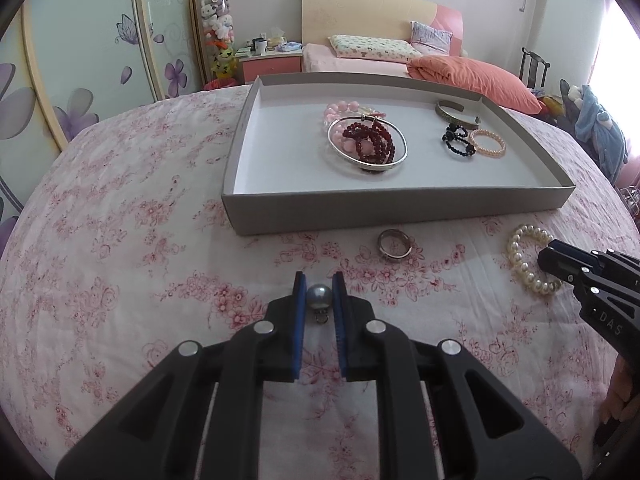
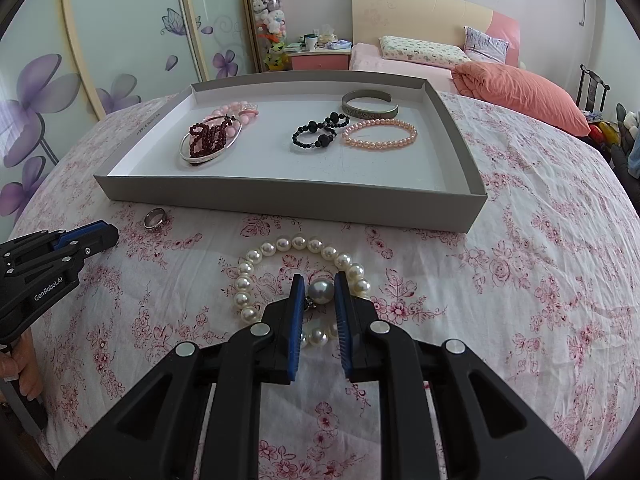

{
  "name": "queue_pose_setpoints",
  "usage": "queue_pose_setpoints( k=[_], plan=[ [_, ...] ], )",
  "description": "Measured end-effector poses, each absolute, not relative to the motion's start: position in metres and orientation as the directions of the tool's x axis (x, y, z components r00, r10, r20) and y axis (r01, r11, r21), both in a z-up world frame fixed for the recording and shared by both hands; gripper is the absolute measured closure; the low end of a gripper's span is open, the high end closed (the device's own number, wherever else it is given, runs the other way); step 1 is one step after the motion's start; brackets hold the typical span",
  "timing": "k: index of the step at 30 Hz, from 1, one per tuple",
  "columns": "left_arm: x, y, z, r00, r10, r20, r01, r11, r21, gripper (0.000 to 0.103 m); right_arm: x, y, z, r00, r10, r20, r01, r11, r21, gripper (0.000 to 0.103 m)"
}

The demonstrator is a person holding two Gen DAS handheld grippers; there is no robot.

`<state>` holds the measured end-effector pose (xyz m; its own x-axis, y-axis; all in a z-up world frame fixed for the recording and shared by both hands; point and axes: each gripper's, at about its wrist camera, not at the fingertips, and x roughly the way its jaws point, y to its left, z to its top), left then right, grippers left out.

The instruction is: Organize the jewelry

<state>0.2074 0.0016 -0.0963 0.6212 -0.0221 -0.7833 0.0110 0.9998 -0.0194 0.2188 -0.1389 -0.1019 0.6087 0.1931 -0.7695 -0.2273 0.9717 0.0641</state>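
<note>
Pinching one grey pearl earring [image 1: 319,297] each [image 2: 320,291], the left gripper [image 1: 319,292] and right gripper [image 2: 319,292] hover near the tray [image 1: 400,208].

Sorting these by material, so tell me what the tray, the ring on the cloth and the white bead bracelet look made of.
Tray: grey cardboard, matte, with a white lining and folded corners. Ring: polished silvery metal, glinting, apparently with a darker band; alloy unclear. White bead bracelet: glossy cream pearl-like beads with soft highlights; real or imitation pearl cannot be told.

One tray [image 2: 280,196], seven bracelets [image 2: 380,132], one ring [image 2: 154,218], two pearl earrings [image 2: 320,291].
</note>
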Motion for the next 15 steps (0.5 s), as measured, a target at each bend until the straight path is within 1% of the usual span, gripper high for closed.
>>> queue_pose_setpoints(
  k=[15],
  plan=[
    [0.2065, 0.0047, -0.0971, 0.621, -0.031, -0.783, 0.010, 0.999, -0.032, 0.089, 0.2187, -0.1389, -0.1013, 0.609, 0.187, -0.770, -0.227, 0.972, 0.057, 0.086]
  ],
)
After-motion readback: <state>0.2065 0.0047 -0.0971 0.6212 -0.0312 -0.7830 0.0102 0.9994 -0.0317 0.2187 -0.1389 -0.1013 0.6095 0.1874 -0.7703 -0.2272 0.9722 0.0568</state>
